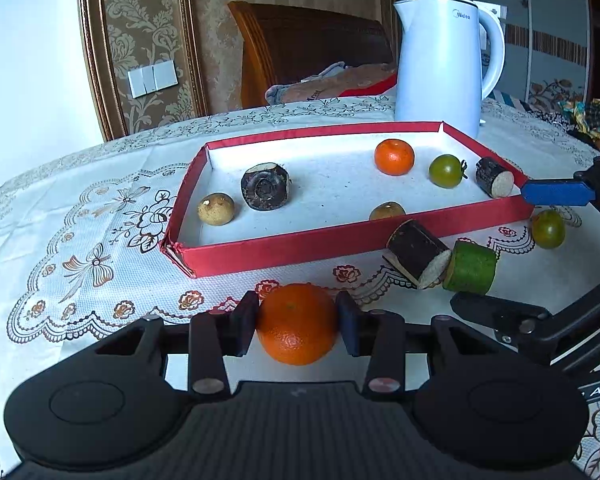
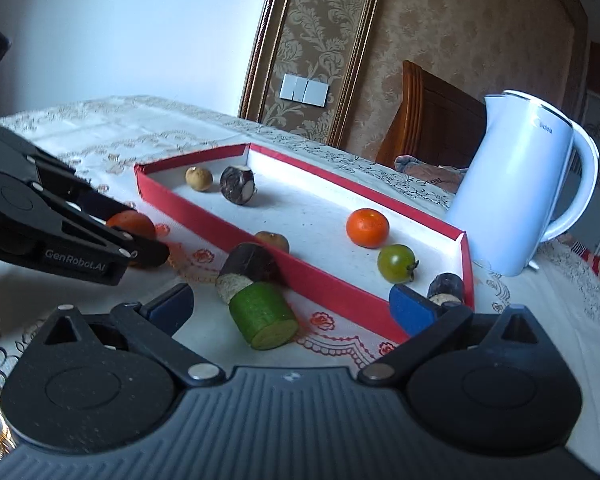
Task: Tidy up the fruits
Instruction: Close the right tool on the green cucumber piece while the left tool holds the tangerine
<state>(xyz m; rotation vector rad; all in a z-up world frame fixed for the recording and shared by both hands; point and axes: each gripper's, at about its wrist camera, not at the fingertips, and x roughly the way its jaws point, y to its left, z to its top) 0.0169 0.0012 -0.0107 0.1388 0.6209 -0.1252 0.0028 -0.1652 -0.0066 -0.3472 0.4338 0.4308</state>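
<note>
Draped over the table, a cream lace tablecloth (image 1: 80, 216) with printed flowers and bows. At the far edge, beside the red box, a tall white electric kettle (image 1: 444, 60), upright, handle turned right. Behind it, a dark wooden chair back (image 1: 300, 44) with crumpled cloth (image 1: 332, 84) heaped at its base, then a wall of gold damask wallpaper (image 2: 452, 20) inside a gilt wooden frame (image 1: 90, 48), with a white three-gang switch plate (image 1: 153, 78) mounted on the patterned panel.
</note>
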